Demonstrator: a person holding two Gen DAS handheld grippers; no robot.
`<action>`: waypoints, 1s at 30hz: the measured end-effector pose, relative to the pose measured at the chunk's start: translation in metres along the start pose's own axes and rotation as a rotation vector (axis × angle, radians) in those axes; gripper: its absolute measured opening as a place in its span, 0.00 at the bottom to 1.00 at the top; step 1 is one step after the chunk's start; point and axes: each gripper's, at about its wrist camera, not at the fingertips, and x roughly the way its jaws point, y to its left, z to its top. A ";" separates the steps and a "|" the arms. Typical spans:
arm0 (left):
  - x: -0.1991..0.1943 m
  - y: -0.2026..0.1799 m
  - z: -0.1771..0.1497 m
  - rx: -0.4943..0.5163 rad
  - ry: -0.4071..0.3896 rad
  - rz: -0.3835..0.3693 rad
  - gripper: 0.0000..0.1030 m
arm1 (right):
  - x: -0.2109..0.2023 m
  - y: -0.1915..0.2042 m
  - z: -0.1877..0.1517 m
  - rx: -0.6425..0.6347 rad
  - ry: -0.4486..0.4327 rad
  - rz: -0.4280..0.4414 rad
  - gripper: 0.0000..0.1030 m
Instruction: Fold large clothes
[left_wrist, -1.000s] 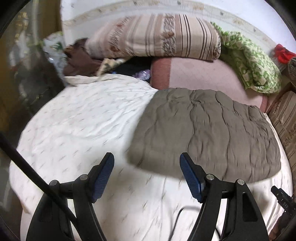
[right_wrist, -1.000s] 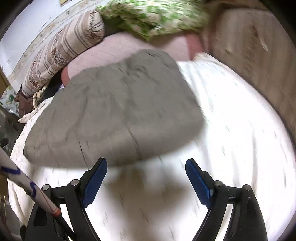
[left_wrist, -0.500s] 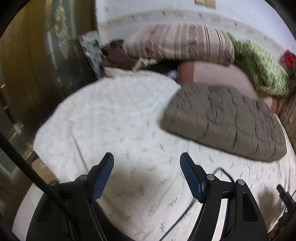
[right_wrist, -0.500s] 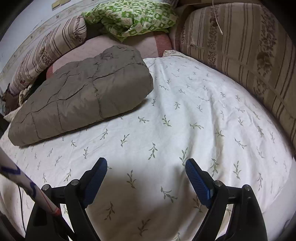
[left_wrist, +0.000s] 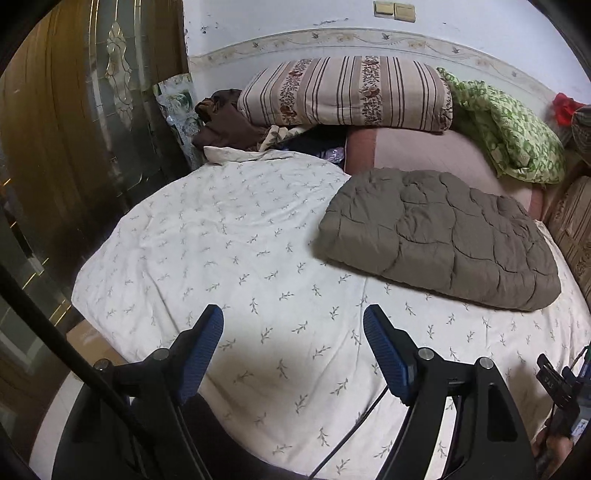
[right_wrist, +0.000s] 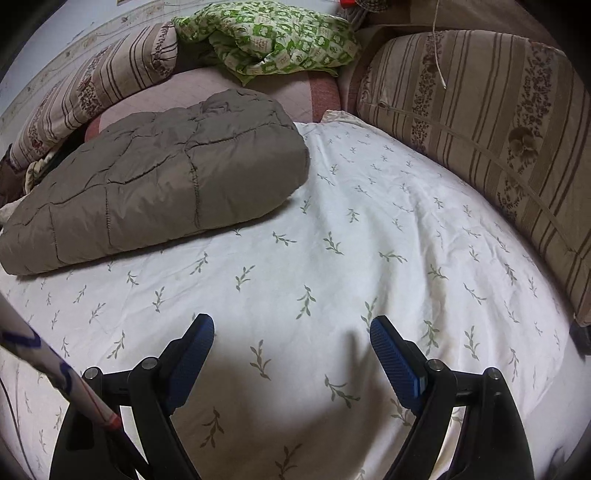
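Leaf-print bedsheet (left_wrist: 229, 258) under folded quilt (left_wrist: 443, 236)

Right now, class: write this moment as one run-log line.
left gripper: open, empty | right gripper: open, empty | grey quilted garment: folded, on white sheet, untouched

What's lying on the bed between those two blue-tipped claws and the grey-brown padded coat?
Nothing but bare leaf-print sheet. The right wrist view shows it clearest: open right gripper, then sheet up to the folded coat. The left gripper view agrees.
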 end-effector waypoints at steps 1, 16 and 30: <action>0.000 -0.001 0.000 0.008 0.007 -0.001 0.75 | 0.000 -0.002 0.000 0.005 0.003 -0.010 0.87; -0.004 -0.007 -0.008 0.020 0.022 -0.003 0.75 | -0.005 -0.012 0.013 0.069 -0.035 -0.019 0.87; 0.026 -0.027 -0.005 0.032 0.082 0.031 0.75 | 0.079 0.012 0.096 0.060 0.070 -0.004 0.59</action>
